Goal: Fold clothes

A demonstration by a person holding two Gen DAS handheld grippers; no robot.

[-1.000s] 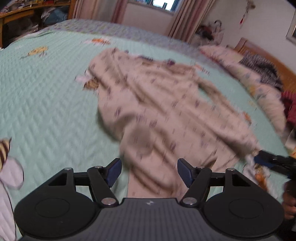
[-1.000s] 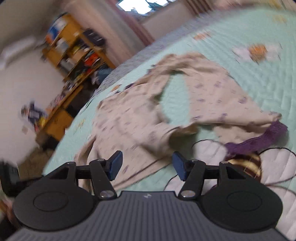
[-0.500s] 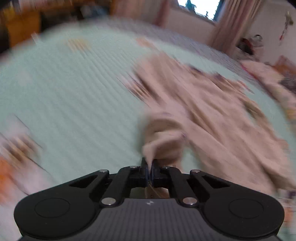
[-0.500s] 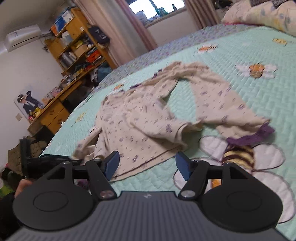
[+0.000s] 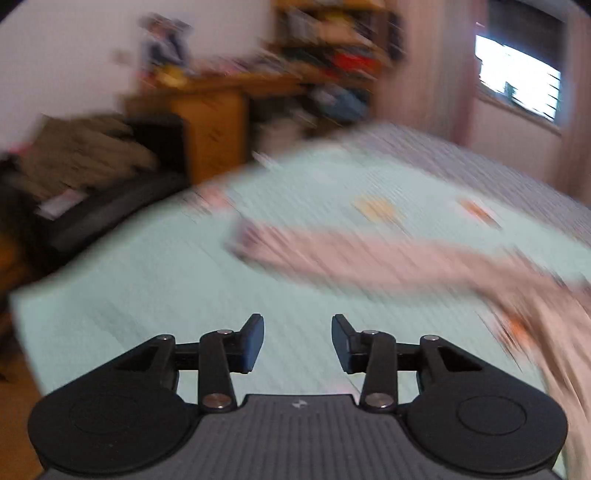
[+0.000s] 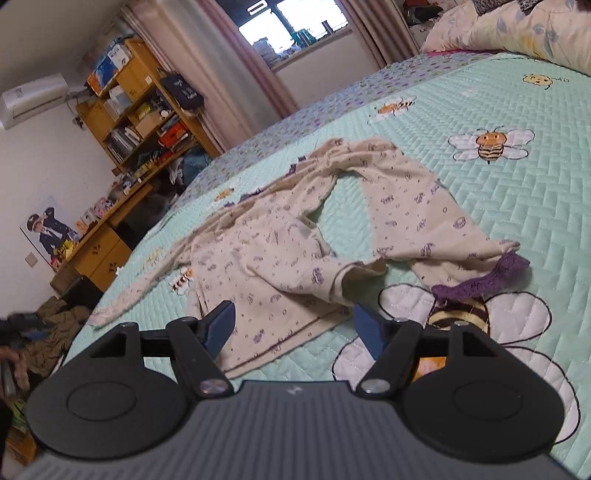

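Observation:
A cream long-sleeved top (image 6: 291, 254) with small purple prints and purple cuffs lies spread and rumpled on the mint quilted bedspread (image 6: 517, 206). One sleeve (image 6: 147, 284) stretches out to the left. My right gripper (image 6: 295, 325) hovers open just above the top's near hem, holding nothing. In the blurred left wrist view my left gripper (image 5: 297, 341) is open over bare bedspread (image 5: 147, 295), with the top (image 5: 388, 254) ahead and to its right. The left gripper (image 6: 26, 325) and a hand show at the far left edge of the right wrist view.
Wooden shelves and a desk (image 6: 122, 155) stand past the bed's left edge. Pillows (image 6: 517, 29) lie at the far right. A heap of dark clothes (image 5: 85, 155) sits on a chair beside the bed. Curtains and a window (image 6: 295, 26) are behind.
My left gripper was shut on a fold of the top half a second ago; it has let go, opened and swung left. The sleeve now lies stretched out. The right gripper stayed open.

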